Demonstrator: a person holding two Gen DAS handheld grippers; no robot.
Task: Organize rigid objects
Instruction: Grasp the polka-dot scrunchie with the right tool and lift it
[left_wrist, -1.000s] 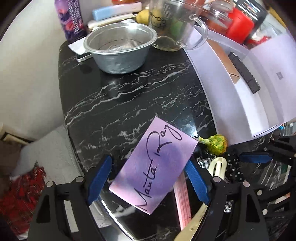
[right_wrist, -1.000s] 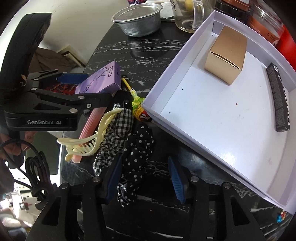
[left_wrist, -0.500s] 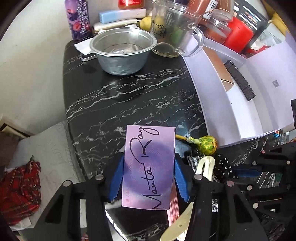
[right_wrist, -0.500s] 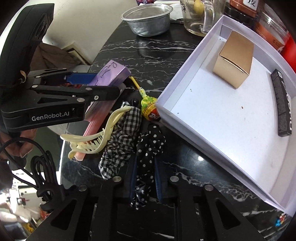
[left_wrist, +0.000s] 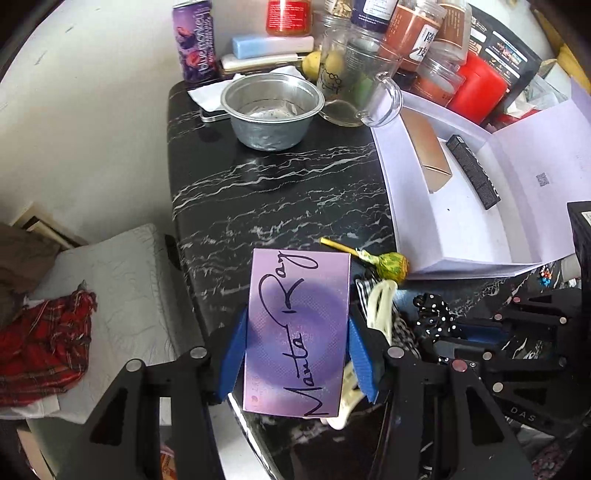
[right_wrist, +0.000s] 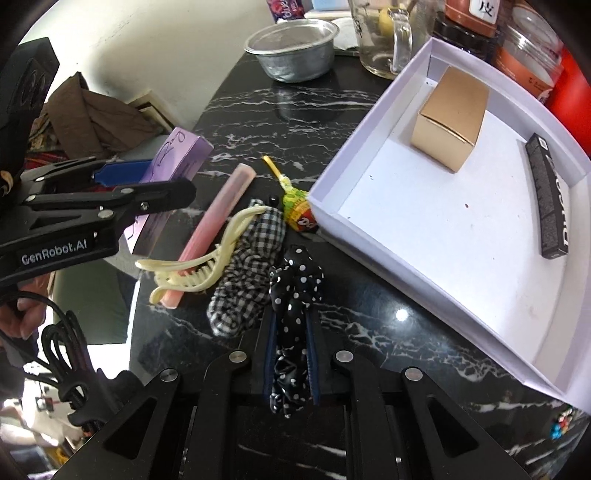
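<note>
**Purple box clamped, long axis forward**

Left gripper (left_wrist: 297, 354) clamped on flat purple cardboard box lettered "Manta Ray" (left_wrist: 297, 332), lifted off black marble counter (left_wrist: 280, 192), long axis pointing away along the fingers. Right gripper (right_wrist: 291, 354) pinched on black polka-dot fabric scrunchie (right_wrist: 295, 288). Only the right wrist view shows the pink plastic tube (right_wrist: 218, 221) beneath the cream hair claw (right_wrist: 199, 266).

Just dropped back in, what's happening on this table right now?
A person is sorting small items with two handheld tools. The left tool is clamped on the purple Manta Ray box, raised above the table edge. The right tool is shut on the polka-dot scrunchie. The white tray holds a gold box and a black stick package. A lollipop, cream hair claw, pink tube and checkered scrunchie lie on the black marble table.
</note>
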